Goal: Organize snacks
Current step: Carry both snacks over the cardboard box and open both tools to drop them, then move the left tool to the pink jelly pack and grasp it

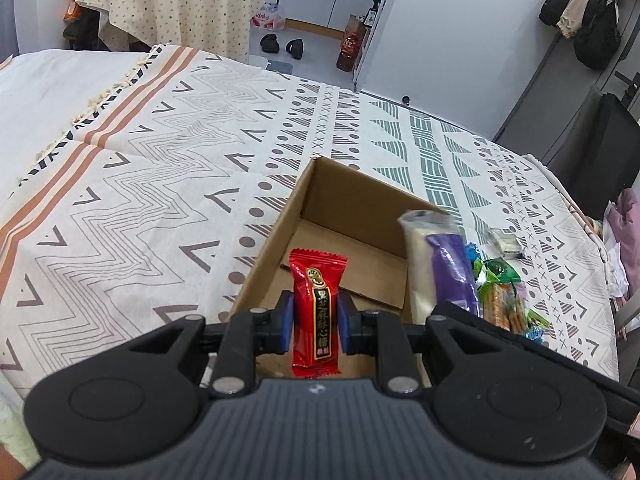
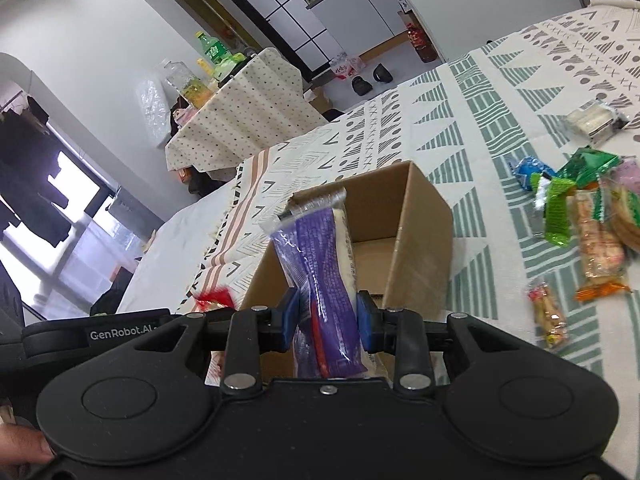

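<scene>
My left gripper (image 1: 315, 320) is shut on a red candy packet (image 1: 315, 312) with gold lettering and holds it upright over the near end of an open cardboard box (image 1: 352, 204). My right gripper (image 2: 328, 320) is shut on a purple-and-white snack packet (image 2: 320, 272) and holds it upright above the same box (image 2: 416, 220). That packet also shows in the left wrist view (image 1: 438, 264) at the box's right side. The red packet shows blurred at the left of the right wrist view (image 2: 214, 298). The box floor looks bare.
The box stands on a patterned cloth (image 1: 160, 160) over a bed. Several loose snacks lie right of the box: green packets (image 2: 576, 184), an orange cracker pack (image 2: 598, 248), a small packet (image 2: 550, 316), a white one (image 2: 592, 120). A draped table (image 1: 176, 0) stands behind.
</scene>
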`<state>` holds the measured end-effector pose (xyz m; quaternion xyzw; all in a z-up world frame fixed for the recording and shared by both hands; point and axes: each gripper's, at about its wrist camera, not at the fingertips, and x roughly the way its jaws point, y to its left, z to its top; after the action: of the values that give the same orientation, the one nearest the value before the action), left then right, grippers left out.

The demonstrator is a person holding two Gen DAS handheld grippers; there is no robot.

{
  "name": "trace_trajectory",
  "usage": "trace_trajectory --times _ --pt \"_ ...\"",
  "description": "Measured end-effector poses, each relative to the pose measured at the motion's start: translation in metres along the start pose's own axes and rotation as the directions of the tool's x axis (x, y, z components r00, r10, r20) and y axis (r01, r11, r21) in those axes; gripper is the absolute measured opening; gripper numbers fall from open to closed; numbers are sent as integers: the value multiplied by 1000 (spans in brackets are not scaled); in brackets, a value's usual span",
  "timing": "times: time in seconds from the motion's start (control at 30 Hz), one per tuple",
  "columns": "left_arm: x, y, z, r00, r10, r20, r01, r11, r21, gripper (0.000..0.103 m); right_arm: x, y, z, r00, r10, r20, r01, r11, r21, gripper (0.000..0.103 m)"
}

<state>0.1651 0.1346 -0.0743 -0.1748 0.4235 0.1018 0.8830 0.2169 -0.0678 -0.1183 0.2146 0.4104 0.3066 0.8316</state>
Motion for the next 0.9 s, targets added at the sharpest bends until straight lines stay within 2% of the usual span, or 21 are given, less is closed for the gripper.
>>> trace_trajectory --times 0.17,0.33,0.4,0.43,0.5,0.57,0.7,0.77,0.9 --pt "6 1 1 1000 24 -11 -24 1000 -3 32 1 3 -1 1000 15 6 -15 1000 -5 46" --pt "5 -1 0 999 45 -29 -45 999 -4 63 -9 0 -1 1000 -21 22 20 1000 6 61" --pt "4 -2 0 999 44 -28 -44 999 0 70 -14 -1 -2 999 -40 18 40 999 13 67" --pt "3 -3 -1 999 42 -28 -42 999 0 73 -17 -2 -1 998 -55 21 55 998 14 69" --pt "1 -5 -2 998 39 -38 -39 999 3 76 -25 -2 -1 995 -99 29 98 995 8 80" --pt "0 -9 -5 997 51 -50 -51 999 7 79 -33 -4 -1 992 -122 32 122 993 2 84" --pt "-4 -18 -10 998 39 -54 -39 999 4 86 -50 -10 2 990 -131 46 131 991 9 103" --pt "-5 -23 -14 997 45 -60 -45 999 1 93 -58 -15 4 990 -123 65 122 992 18 103" --pt "-10 -34 -21 998 26 -52 -26 1000 -2 96 -72 -22 12 989 -132 70 130 991 33 103"
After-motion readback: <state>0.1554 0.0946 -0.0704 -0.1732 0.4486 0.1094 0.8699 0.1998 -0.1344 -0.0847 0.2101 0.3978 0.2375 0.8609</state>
